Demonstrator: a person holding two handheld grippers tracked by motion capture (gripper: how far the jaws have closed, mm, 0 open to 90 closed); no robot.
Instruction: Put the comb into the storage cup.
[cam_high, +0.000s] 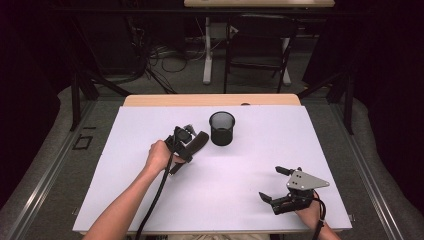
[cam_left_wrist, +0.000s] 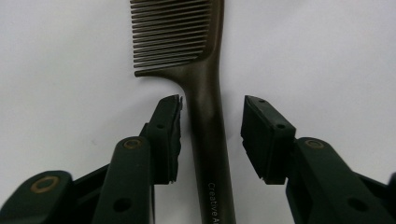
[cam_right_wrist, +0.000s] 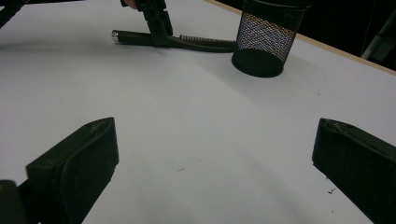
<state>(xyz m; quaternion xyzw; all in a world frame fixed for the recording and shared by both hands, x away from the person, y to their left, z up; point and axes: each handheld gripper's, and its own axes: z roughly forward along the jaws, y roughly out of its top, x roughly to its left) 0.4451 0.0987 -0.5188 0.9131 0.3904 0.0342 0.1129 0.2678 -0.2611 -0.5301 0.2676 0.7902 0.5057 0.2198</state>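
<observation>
Comb flat between the left gripper's unclosed fingers; right gripper's fingers wide over bare table.

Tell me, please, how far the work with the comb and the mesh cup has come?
Done: the left gripper has reached the comb, which lies flat on the white table. In hand: its jaws stand on either side of the handle, with a gap visible at one pad, so no grip yet. Left: close, lift, probably carry it to the mesh cup. The right gripper rests open.

Bright, even overhead light on the white table, soft shadows, dark surroundings, and blurred close-up edges.
</observation>
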